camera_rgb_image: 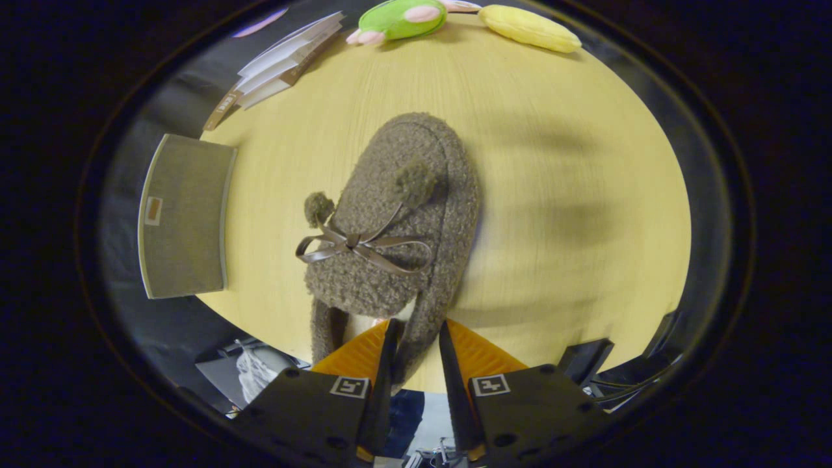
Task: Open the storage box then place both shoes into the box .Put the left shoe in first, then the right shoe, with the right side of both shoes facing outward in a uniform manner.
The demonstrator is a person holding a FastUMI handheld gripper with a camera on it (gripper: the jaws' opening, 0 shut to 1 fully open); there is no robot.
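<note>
Tool (pixel 416 335) clenched on the heel rim of a fuzzy brown slipper (pixel 396 221), above a yellow wooden counter (pixel 552 162).

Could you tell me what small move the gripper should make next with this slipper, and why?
Probably carry the brown fuzzy slipper toward the grey storage box. The gripper appears shut on the slipper's side wall near the heel, one finger inside the opening and one outside, so the grasp looks made. The box sits beside the wooden table, beyond the slipper's bow side.
</note>
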